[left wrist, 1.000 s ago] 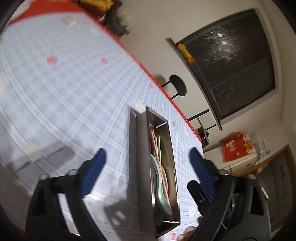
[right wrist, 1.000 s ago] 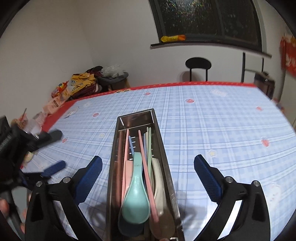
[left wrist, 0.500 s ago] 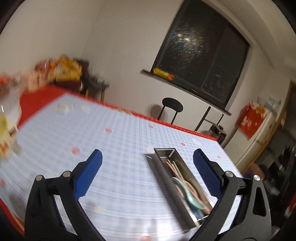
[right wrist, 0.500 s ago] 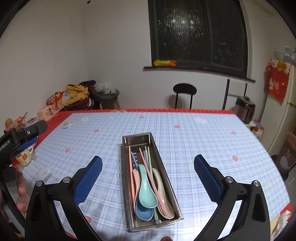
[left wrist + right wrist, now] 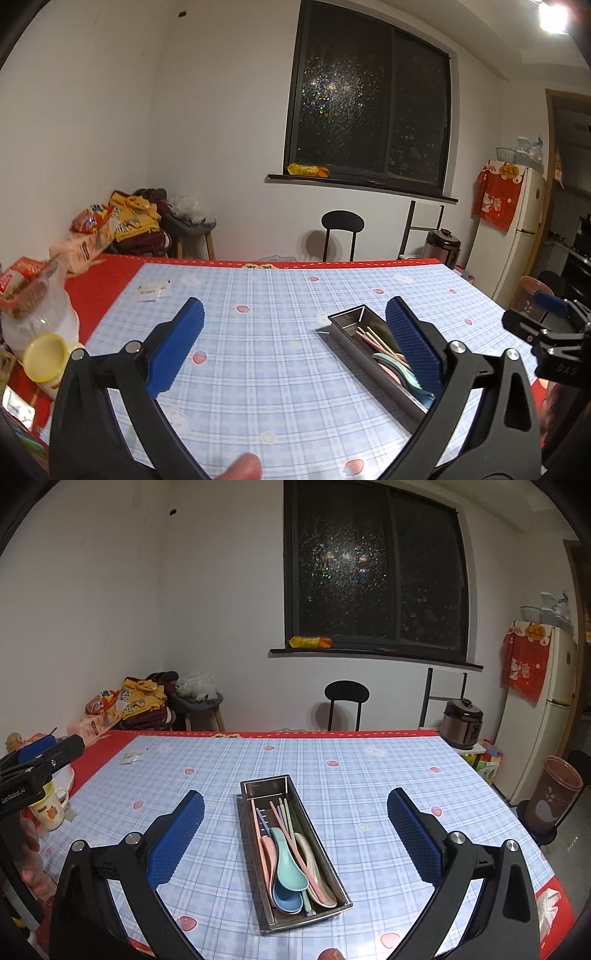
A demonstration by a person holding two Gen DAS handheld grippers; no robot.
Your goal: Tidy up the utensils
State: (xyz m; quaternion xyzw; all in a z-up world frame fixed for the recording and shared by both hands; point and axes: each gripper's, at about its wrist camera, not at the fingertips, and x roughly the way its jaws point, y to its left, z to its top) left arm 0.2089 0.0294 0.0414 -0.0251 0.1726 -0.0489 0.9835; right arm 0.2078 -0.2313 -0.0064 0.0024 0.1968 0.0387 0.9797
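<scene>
A long steel tray (image 5: 248, 834) lies on the blue checked tablecloth (image 5: 354, 775), holding several pastel spoons (image 5: 290, 866) and chopsticks (image 5: 286, 818). In the left wrist view the same steel tray (image 5: 345, 341) sits right of centre, partly behind a finger. My right gripper (image 5: 295, 840) hangs open above the table's near edge, raised well over the tray with nothing between its fingers. My left gripper (image 5: 295, 349) is open too and empty, up over the table to the tray's left. Each gripper shows at the edge of the other's view.
A mug (image 5: 50, 808) and jars (image 5: 40, 321) crowd the table's left edge. Snack packets (image 5: 98, 720) lie at the far left corner. Behind the table stand a black chair (image 5: 346, 694), a rice cooker (image 5: 461, 722), a fridge (image 5: 543, 709) and a brown bin (image 5: 552, 797).
Both grippers have risen and pulled back from the tray. The left wrist view swung from a tilted close look at the tray to a level view of the room.
</scene>
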